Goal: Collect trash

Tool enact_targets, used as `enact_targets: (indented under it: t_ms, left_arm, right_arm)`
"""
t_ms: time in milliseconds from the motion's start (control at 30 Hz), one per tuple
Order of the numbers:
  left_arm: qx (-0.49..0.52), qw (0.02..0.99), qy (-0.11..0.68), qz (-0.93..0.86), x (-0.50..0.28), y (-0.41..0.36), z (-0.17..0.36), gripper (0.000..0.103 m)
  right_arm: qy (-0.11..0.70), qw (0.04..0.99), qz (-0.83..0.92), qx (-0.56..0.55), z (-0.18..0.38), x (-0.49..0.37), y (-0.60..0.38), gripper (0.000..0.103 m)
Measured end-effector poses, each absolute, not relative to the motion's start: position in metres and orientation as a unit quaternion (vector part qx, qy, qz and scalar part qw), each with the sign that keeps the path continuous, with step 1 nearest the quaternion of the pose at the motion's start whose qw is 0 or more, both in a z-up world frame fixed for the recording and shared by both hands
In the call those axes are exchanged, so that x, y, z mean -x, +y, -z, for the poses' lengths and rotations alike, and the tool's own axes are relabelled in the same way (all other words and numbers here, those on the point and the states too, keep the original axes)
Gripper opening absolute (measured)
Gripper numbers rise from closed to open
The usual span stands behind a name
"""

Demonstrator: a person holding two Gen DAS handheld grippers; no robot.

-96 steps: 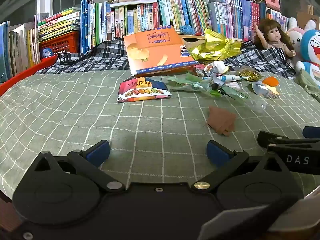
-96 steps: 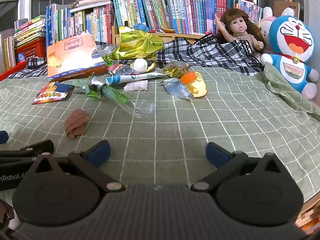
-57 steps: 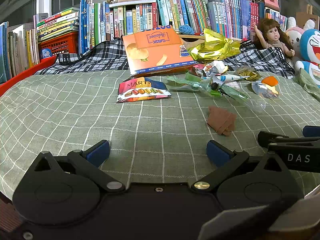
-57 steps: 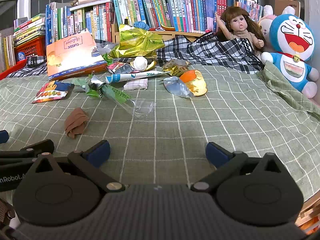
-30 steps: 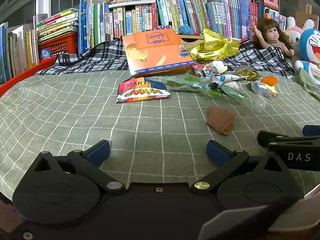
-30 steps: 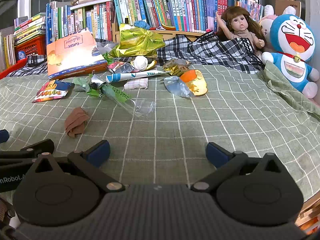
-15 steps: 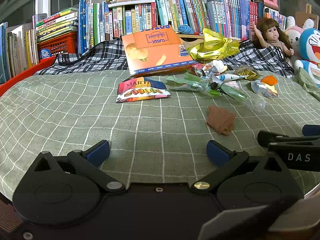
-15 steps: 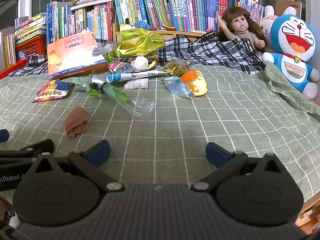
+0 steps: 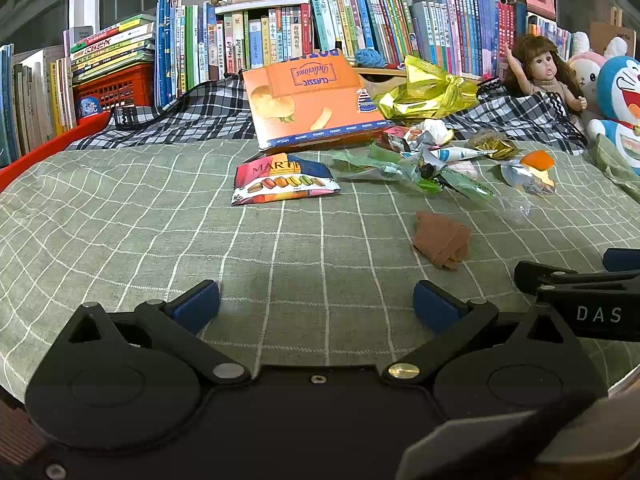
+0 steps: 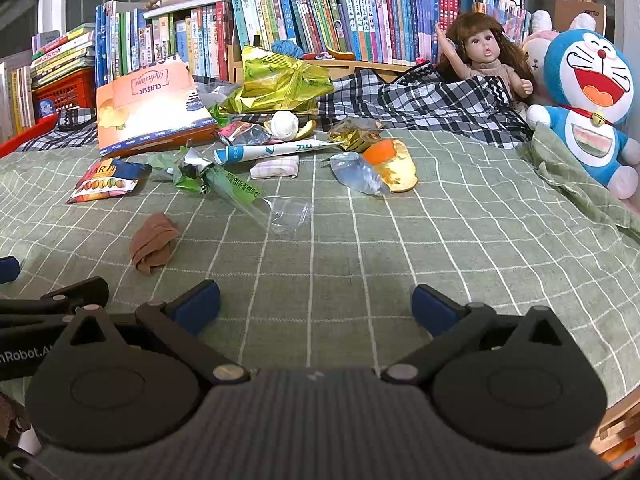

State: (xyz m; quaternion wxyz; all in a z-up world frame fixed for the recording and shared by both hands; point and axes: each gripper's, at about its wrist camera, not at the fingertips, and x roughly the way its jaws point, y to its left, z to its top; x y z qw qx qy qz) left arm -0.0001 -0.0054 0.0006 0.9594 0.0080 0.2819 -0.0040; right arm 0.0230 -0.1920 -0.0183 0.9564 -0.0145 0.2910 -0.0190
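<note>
Trash lies scattered on a green checked bedspread (image 9: 120, 216). In the left wrist view I see a macaron snack packet (image 9: 282, 184), an orange cracker box (image 9: 310, 102), a gold foil bag (image 9: 426, 94), green wrappers (image 9: 404, 166) and a crumpled brown scrap (image 9: 442, 240). My left gripper (image 9: 316, 306) hovers open over bare cloth, short of all of it. In the right wrist view my right gripper (image 10: 316, 306) is open too, with the brown scrap (image 10: 154, 244) ahead to its left, a clear wrapper (image 10: 286, 212) and an orange-and-gold wrapper (image 10: 394, 164) further off.
Rows of books (image 9: 320, 28) line the back, with a red crate (image 9: 114, 86) at left. A doll (image 10: 486, 60) and a blue plush toy (image 10: 590, 100) sit on a plaid blanket (image 10: 424, 102) at right. Each gripper shows at the edge of the other's view.
</note>
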Motion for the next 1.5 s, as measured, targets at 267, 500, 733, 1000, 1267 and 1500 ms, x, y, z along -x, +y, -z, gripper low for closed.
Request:
enact_targets:
  t_ms: [267,500,733,1000,1267,1500]
  left_arm:
    - [-0.008,0.959,0.282,0.005,-0.002,-0.005,0.000,0.103]
    - [-0.012,0.958,0.286,0.029,0.002,-0.002,0.001,0.103]
    - [-0.004,0.956,0.289,0.056,0.005,0.010,-0.004,0.100]
    - [0.026,0.946,0.311,0.091,0.001,0.043,-0.019,0.085]
    - [0.031,0.945,0.312,0.096,-0.033,0.073,-0.042,0.074]
    - [0.027,0.941,0.321,0.103,-0.086,0.071,-0.049,0.074]
  right_arm:
    - [0.291,0.956,0.014,0.015,0.018,-0.023,-0.194,0.103]
    - [0.294,0.956,0.007,0.015,0.018,-0.023,-0.195,0.103]
    - [0.287,0.958,-0.003,0.006,0.017,-0.019,-0.198,0.103]
    - [0.276,0.960,-0.050,-0.001,0.004,-0.012,-0.200,0.103]
    - [0.259,0.960,-0.106,0.018,-0.010,-0.008,-0.180,0.103]
    - [0.271,0.951,-0.138,0.055,-0.010,-0.029,-0.157,0.103]
